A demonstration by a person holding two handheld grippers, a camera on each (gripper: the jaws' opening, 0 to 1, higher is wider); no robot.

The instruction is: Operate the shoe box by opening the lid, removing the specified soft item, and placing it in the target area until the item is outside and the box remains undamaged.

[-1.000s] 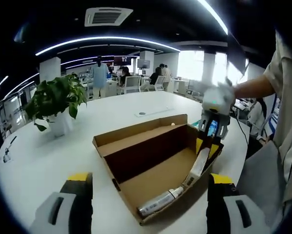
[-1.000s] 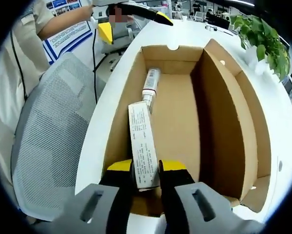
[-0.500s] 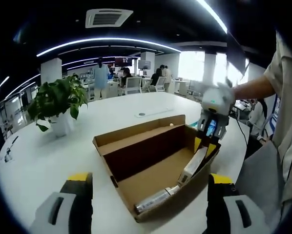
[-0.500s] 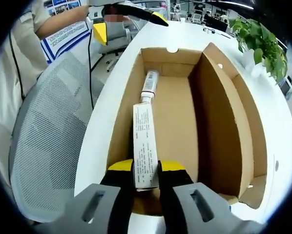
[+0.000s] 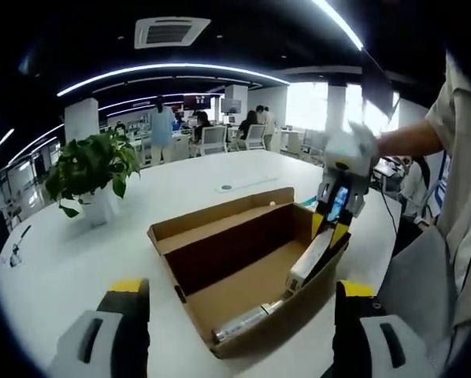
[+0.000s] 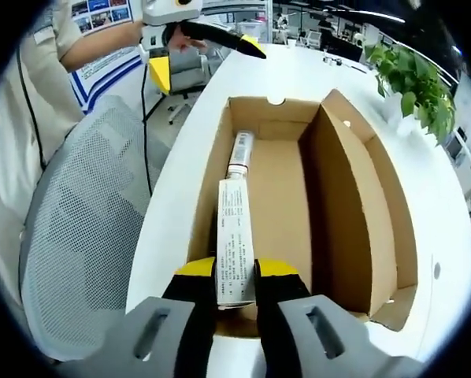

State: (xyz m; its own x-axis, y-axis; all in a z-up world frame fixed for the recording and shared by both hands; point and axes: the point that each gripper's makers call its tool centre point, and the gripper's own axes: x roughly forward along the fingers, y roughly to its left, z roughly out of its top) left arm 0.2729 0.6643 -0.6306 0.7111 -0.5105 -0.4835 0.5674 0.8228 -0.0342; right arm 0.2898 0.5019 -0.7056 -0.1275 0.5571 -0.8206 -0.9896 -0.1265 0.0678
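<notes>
right tongs pinched the white tube's flat tail, lifting it inside the open shoe box; looked light, squashy. left tongs were spread over the bench.

Quick count: one cardboard box ahead of the right gripper, lid open, with two things in it, one white tube pinched in those jaws and one bottle just past it. One potted plant off to the left gripper's far left, one mesh chair, two grippers total.
</notes>
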